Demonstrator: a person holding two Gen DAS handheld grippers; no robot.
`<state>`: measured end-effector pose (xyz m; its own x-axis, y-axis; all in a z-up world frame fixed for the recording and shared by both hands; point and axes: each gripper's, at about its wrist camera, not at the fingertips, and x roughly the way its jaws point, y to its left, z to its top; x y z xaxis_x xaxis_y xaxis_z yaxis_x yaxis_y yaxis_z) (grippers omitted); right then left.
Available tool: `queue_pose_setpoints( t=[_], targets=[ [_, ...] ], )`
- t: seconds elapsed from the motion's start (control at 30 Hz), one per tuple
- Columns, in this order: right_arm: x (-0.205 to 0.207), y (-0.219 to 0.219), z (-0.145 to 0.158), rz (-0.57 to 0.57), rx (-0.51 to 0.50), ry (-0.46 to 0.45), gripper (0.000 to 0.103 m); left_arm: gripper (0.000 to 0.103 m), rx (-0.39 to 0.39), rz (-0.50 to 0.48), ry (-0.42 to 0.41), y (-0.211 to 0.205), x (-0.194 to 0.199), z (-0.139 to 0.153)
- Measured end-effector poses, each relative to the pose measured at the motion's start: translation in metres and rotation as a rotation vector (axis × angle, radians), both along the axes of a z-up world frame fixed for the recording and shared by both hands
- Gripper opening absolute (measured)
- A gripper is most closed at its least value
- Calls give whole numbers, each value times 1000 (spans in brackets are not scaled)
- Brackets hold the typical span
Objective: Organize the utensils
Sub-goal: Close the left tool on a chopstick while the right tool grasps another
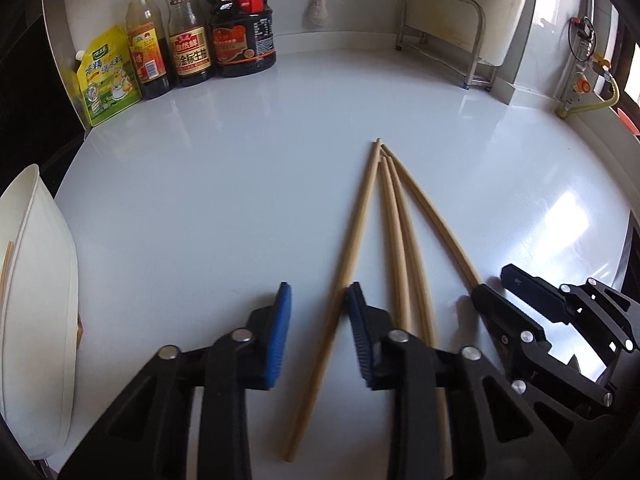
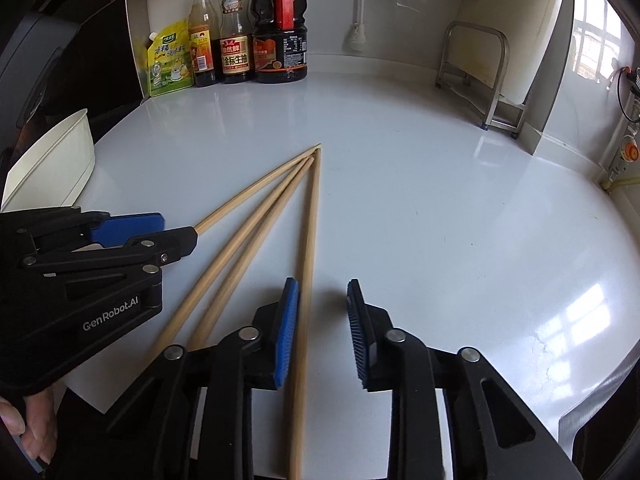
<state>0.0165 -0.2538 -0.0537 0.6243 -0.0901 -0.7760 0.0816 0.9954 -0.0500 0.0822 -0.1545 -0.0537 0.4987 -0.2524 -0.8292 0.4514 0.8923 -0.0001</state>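
Several wooden chopsticks [image 1: 394, 240] fan out on the white worktop [image 1: 224, 184], tips meeting at the far end. My left gripper [image 1: 318, 296] stands open around the leftmost chopstick [image 1: 352, 264], which leans on the right blue pad [image 1: 356, 320]; the left pad is clear of it. The right wrist view shows this gripper [image 2: 180, 227] from the side, with the stick [image 2: 256, 188] running into its jaws. My right gripper [image 2: 322, 286] is open around the rightmost chopstick [image 2: 310, 240], which lies beside its left pad [image 2: 288, 328]. It also appears at the right of the left wrist view [image 1: 492, 282].
A white container [image 1: 36, 280] with wooden sticks inside stands at the left edge, also visible from the right wrist [image 2: 60, 160]. Sauce bottles [image 1: 192, 40] and a yellow pouch [image 1: 108, 76] line the back left. A metal rack [image 1: 440, 32] stands at the back right.
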Motion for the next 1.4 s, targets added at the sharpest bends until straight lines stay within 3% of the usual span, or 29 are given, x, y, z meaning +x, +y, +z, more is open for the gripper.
queue_pose_setpoints(
  t=[0.03, 0.07, 0.5, 0.57, 0.63, 0.67, 0.9, 1.17, 1.4],
  targets=[
    [0, 1, 0, 4, -2, 1, 11, 10, -1, -10, 4, -1, -2, 0],
    [-1, 1, 1, 3, -8, 4, 6, 9, -1, -17, 8, -2, -4, 0],
    [-16, -5, 4, -13, 26, 20, 6, 8, -17, -17, 59, 25, -34, 1],
    [-19, -7, 4, -15, 32, 23, 6, 19, -21, -11, 61, 27, -34, 1],
    [-20, -8, 5, -11, 39, 26, 6, 49, -18, -1, 59, 29, -33, 2],
    [-21, -8, 5, -11, 42, 25, 7, 53, -23, 4, 54, 30, -33, 2],
    [-17, -13, 7, -27, 56, 16, 14, 54, -29, 21, 19, 32, -24, 10],
    [-5, -15, 7, -29, 60, 15, 29, 55, -10, 35, 21, 28, -6, 4],
    [1, -14, 3, -40, 28, 18, 30, 55, 10, 41, 4, 22, -1, 0]
  ],
)
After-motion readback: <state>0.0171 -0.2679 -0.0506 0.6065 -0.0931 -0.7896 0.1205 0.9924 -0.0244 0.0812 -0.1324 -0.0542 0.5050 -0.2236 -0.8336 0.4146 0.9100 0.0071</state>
